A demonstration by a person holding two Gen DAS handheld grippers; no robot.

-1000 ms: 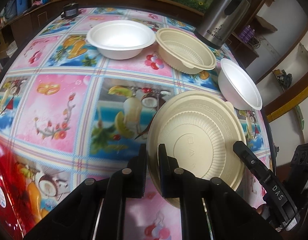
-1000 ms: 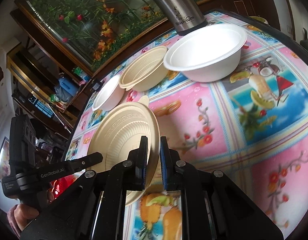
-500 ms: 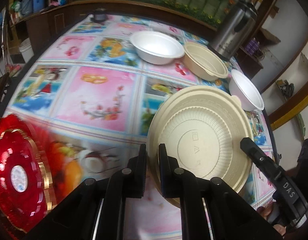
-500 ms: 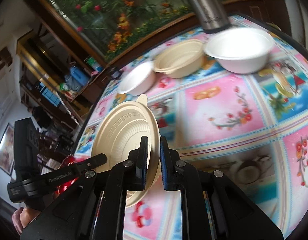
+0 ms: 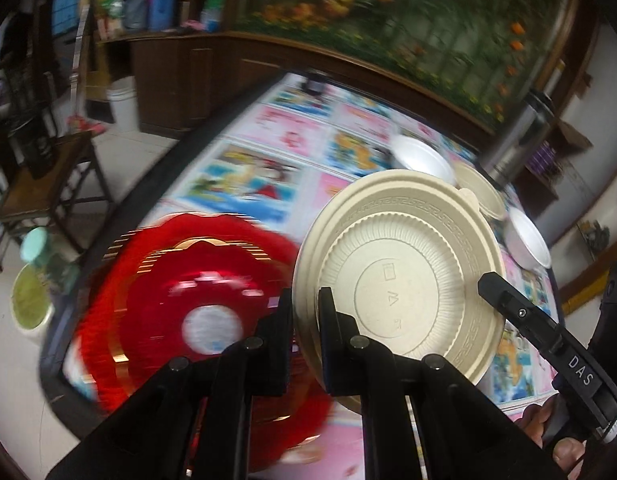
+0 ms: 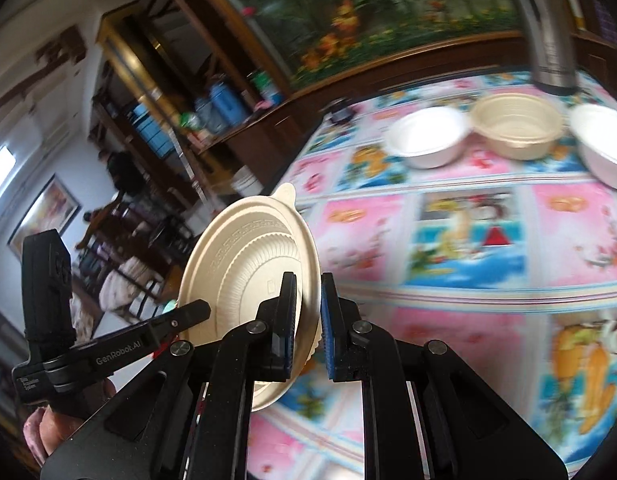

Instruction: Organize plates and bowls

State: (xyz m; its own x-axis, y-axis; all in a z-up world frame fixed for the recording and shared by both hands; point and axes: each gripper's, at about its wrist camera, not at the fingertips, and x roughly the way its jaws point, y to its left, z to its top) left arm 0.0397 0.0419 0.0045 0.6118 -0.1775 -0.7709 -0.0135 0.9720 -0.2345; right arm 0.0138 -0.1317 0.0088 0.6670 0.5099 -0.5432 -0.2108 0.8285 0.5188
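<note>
A cream ribbed plate [image 5: 404,280] is held up in the air, tilted on edge, between both grippers. My left gripper [image 5: 304,320] is shut on its left rim. My right gripper [image 6: 308,312] is shut on the opposite rim of the same plate [image 6: 248,264]. A red scalloped plate with gold trim [image 5: 188,312] lies on the table near its left edge, just left of and below the cream plate. Two white bowls [image 6: 426,136] [image 6: 604,144] and a cream bowl [image 6: 516,128] stand in a row at the table's far side.
The table [image 6: 468,240] has a bright pink and blue fruit-print cloth. A steel thermos [image 6: 548,44] stands behind the bowls. A wooden chair [image 5: 44,188] and a green-lidded bottle [image 5: 36,248] are off the table's left edge. Dark wooden cabinets line the back.
Both grippers have carried the cream plate up and leftward, away from the bowls. The red plate has come into view beside and under it.
</note>
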